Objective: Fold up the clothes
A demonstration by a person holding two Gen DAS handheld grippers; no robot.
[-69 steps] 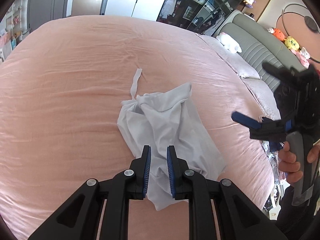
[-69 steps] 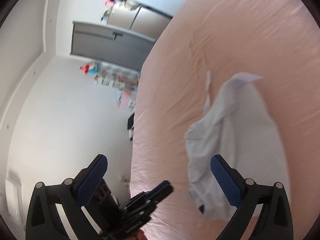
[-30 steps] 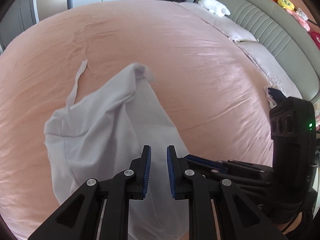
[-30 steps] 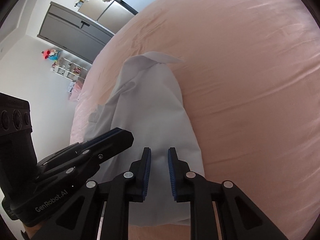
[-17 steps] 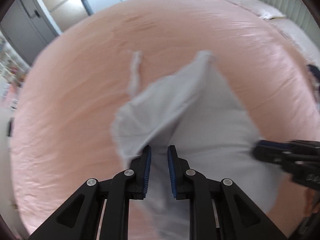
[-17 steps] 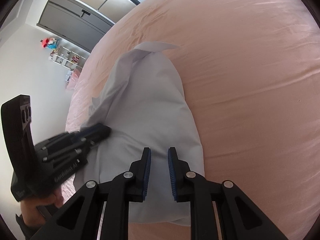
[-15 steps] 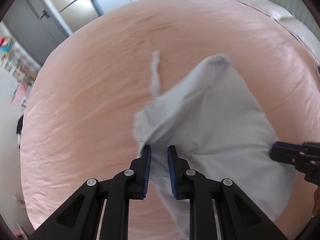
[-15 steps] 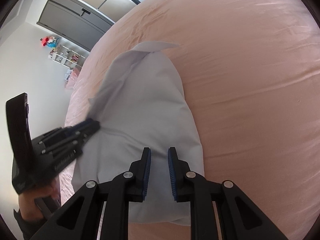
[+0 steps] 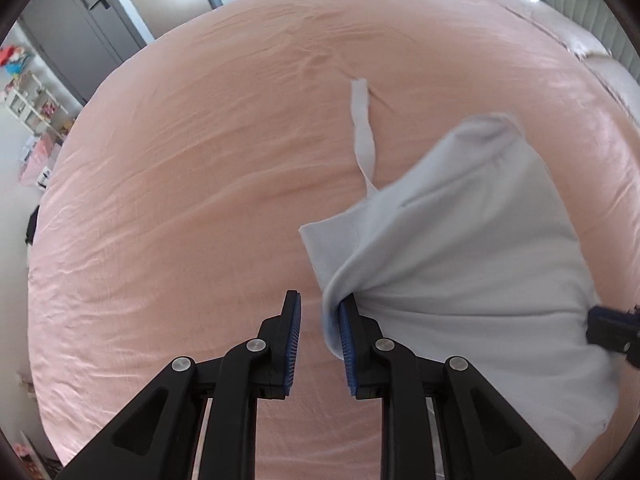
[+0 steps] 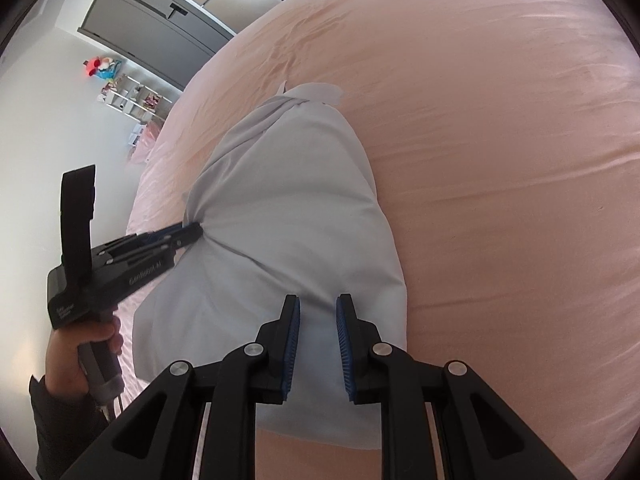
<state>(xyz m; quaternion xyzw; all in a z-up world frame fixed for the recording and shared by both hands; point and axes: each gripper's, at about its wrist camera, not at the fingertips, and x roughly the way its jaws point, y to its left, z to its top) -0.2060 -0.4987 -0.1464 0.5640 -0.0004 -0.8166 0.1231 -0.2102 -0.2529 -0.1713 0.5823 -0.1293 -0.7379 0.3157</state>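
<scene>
Pale grey-white garment (image 9: 472,264) lies bunched on the pink bedsheet (image 9: 180,200), long axis running away from both grippers, a loose strap (image 9: 362,128) trailing off the far end. Left gripper (image 9: 318,332): jaws have just been opening, narrow gap, cloth edge hangs betw them against the right-hand pad only, not clamped. Right gripper (image 10: 318,334): pads nearly together on the near hem, cloth betw them, reads as a pinch. Both sit at the near end, left at the side corner, so next pull prob spreads it widthwise.
</scene>
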